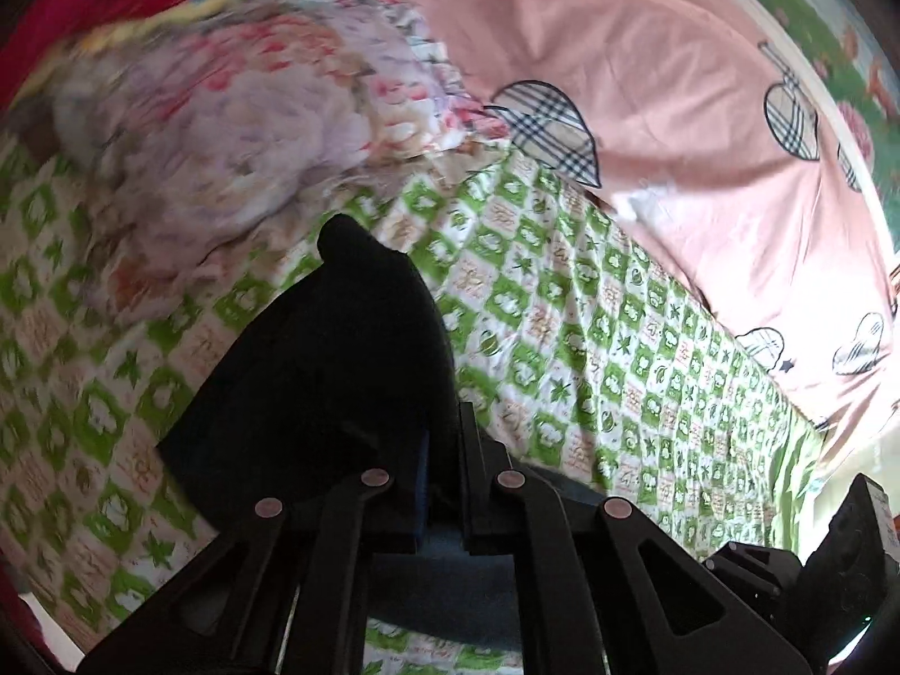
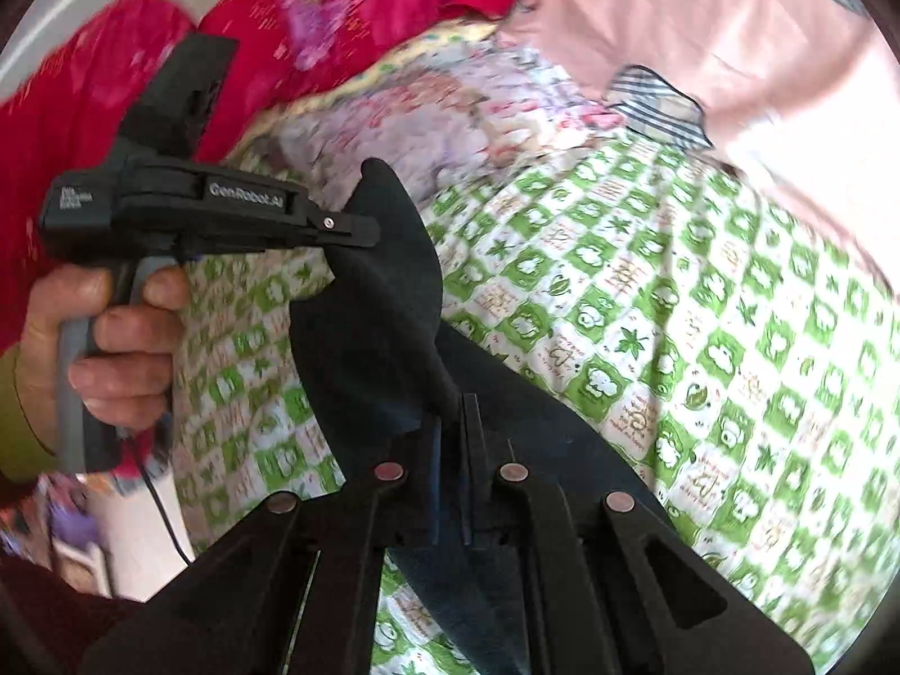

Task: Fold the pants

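Note:
The pants [image 1: 337, 371] are dark, almost black cloth, lifted above a bed with a green and white patterned sheet [image 1: 590, 349]. My left gripper [image 1: 444, 450] is shut on an edge of the pants, which stick up past its fingers. In the right wrist view my right gripper [image 2: 450, 439] is shut on another part of the pants [image 2: 382, 304]. The left gripper [image 2: 360, 233] shows there too, held in a hand at the left and clamped on the cloth's upper edge. The pants hang between the two grippers.
A pink quilt with plaid hearts [image 1: 647, 73] lies along the bed's far right. A crumpled floral blanket [image 1: 236, 129] and red bedding [image 2: 112, 84] lie at the far left. The right gripper's body [image 1: 832, 562] shows at the lower right.

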The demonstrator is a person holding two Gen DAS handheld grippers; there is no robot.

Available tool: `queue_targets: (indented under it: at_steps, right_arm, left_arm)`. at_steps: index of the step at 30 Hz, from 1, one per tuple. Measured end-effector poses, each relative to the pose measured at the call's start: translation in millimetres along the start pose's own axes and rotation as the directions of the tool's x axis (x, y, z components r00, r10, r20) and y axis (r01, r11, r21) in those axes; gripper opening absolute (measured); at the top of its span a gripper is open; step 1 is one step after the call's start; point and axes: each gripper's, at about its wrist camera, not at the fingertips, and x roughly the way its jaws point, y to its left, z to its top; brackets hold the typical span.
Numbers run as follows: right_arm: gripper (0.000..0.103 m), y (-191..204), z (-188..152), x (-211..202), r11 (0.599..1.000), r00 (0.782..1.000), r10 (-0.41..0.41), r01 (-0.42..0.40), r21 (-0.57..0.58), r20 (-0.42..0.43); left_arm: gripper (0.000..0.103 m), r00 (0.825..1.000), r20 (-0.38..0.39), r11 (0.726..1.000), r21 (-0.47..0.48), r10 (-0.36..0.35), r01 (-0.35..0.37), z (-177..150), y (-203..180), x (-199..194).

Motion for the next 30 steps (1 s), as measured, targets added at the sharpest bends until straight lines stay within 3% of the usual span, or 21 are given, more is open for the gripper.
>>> queue_targets:
  at_steps: [8, 18, 21, 25, 27, 29, 30]
  right_arm:
    - [0.006, 25.1, -26.0, 35.0, 0.998, 0.993, 0.033, -0.04, -0.056, -0.116]
    - [0.006, 30.4, -35.0, 57.0, 0.994, 0.978, 0.058, -0.074, -0.076, -0.199]
    - [0.01, 30.0, -36.7, 63.2, 0.994, 0.97, 0.085, -0.098, -0.047, -0.227]
    - [0.02, 22.0, -35.2, 60.6, 0.988, 0.962, 0.153, -0.149, 0.035, -0.225]
    - [0.027, 16.9, -33.2, 52.9, 0.979, 0.96, 0.198, -0.185, 0.082, -0.199]
    - [0.035, 11.7, -30.8, 43.3, 0.974, 0.962, 0.216, -0.2, 0.108, -0.168]
    - [0.037, 6.4, -29.7, 37.5, 0.971, 0.964, 0.22, -0.202, 0.127, -0.149]
  left_arm:
    - [0.006, 1.0, -0.02, 0.994, -0.113, -0.01, 0.007, -38.7, 53.7, -4.2]
    - [0.007, 0.997, -0.078, 0.989, -0.143, 0.022, -0.033, -70.9, 85.6, 5.9]
    - [0.008, 0.994, -0.095, 0.988, -0.14, 0.046, -0.059, -75.4, 89.9, 10.8]
    - [0.016, 0.99, -0.107, 0.986, -0.136, 0.087, -0.101, -75.0, 94.4, 7.9]
    - [0.025, 0.99, -0.105, 0.984, -0.142, 0.089, -0.104, -71.8, 97.8, 1.8]
    - [0.051, 0.987, -0.122, 0.98, -0.155, 0.105, -0.123, -67.8, 102.4, -3.2]
    - [0.056, 0.986, -0.128, 0.978, -0.164, 0.105, -0.126, -66.1, 104.6, -4.6]
